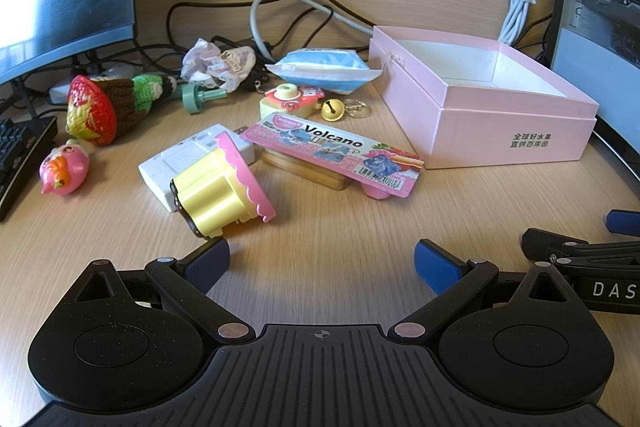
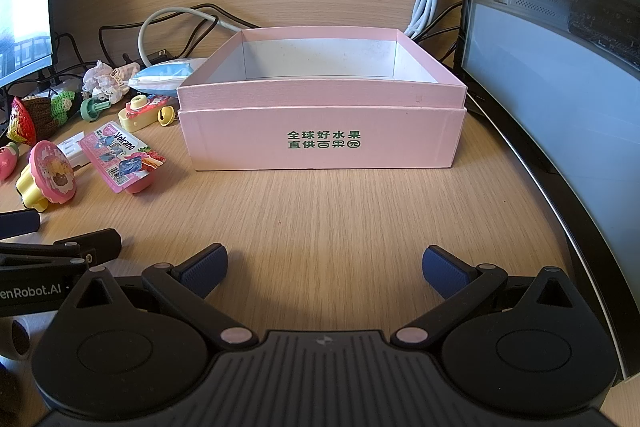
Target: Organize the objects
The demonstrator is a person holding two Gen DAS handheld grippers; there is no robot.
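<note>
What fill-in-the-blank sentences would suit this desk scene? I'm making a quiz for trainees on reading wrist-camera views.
1. The pink box on the desk has nothing inside, so it is ____.
2. The snack pack lying beside the box carries the printed word ____.
3. The left gripper and the right gripper both have their jaws ____, holding nothing.
4. The small bell next to the toy camera is coloured ____.

Missing words: empty; Volcano; open; yellow
</note>
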